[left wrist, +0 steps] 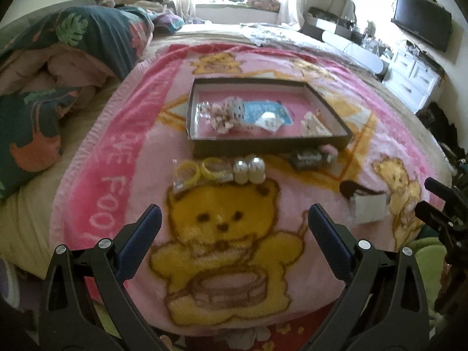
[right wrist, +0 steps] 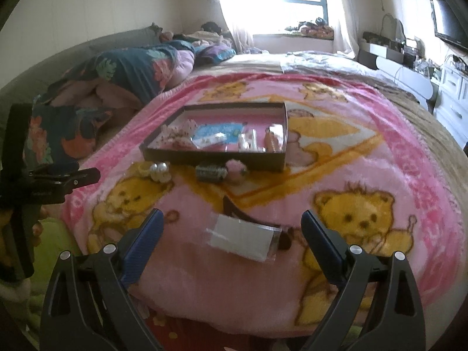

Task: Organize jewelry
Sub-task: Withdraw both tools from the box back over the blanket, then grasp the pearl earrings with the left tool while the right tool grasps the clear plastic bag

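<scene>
A dark shallow box [left wrist: 330, 108] [right wrist: 210, 158] with a pink floor lies on a pink bear blanket and holds several jewelry pieces and packets. In front of it lie two yellow rings in a clear bag [left wrist: 201, 171], pearl earrings [left wrist: 249, 171] [right wrist: 159, 171], a dark metallic piece [left wrist: 307, 159] [right wrist: 210, 172] and a pink fluffy piece [right wrist: 236, 167]. A white card packet [right wrist: 244, 238] [left wrist: 369, 208] with a dark hair clip lies just ahead of my right gripper [right wrist: 231, 219], which is open and empty. My left gripper [left wrist: 234, 215] is open and empty, short of the rings.
The blanket [left wrist: 122, 158] covers a bed. A crumpled floral quilt [left wrist: 58, 58] lies at the left. White drawers [left wrist: 415, 79] and a wall TV [left wrist: 421, 26] stand at the right. The bed's front edge is below both grippers.
</scene>
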